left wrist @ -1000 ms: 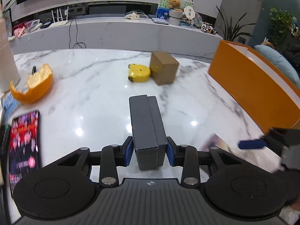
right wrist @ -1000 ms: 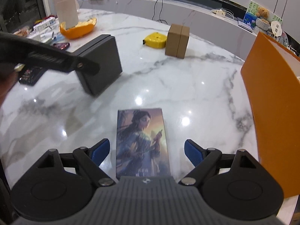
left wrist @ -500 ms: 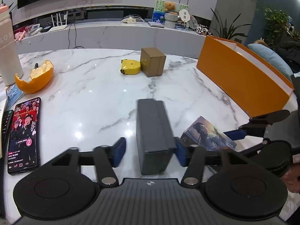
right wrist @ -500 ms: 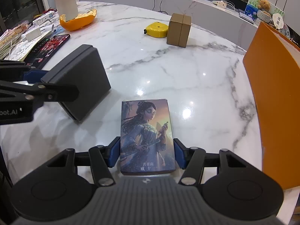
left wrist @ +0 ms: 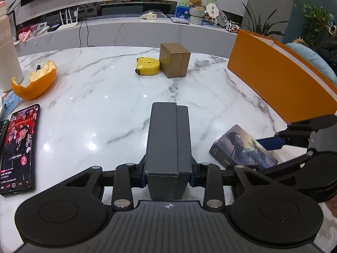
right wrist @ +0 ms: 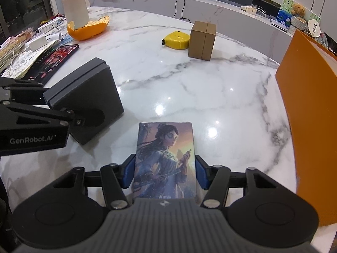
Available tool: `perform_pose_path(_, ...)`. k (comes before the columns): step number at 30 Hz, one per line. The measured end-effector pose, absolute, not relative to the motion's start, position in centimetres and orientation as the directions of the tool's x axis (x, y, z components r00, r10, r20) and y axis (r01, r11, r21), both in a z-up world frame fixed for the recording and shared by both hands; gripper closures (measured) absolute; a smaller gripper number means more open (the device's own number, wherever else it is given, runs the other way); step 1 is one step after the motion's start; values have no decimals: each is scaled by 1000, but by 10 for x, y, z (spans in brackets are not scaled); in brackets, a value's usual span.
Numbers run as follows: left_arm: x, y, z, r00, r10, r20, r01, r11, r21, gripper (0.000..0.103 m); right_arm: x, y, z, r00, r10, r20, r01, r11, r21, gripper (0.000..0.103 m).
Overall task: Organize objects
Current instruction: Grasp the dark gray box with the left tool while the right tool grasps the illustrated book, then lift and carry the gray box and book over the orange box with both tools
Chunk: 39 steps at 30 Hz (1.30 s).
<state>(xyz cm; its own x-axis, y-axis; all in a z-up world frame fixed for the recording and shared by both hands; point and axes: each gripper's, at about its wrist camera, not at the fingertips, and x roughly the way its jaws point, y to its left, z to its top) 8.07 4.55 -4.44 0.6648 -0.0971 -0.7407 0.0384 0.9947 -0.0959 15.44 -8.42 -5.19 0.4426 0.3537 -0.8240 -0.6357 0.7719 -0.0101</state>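
Overhead, lamp glare on marble table (left wrist: 101, 97), counter (left wrist: 126, 27) behind.

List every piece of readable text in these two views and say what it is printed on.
"GenRobot.AI": black left gripper body.
"ALO R", cut off: tall beige paper roll.
"2" in a red circle: black smartphone screen.
Illustrated card box caption: too blurred to read.

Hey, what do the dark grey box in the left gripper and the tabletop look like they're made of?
Dark grey rectangular box: likely matte cardboard or leatherette; dull, no glare, lid seam visible. White grey-veined tabletop: polished marble or marble-look stone; veining and sharp lamp reflections.
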Motion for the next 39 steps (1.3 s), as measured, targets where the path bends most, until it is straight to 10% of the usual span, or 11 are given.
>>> perform_pose_path(39, 111, -13, 16, 715, -149, -683, 143, 988, -66, 64, 183, -151, 32, 616, 377, -692, -491, 870, 37, 44)
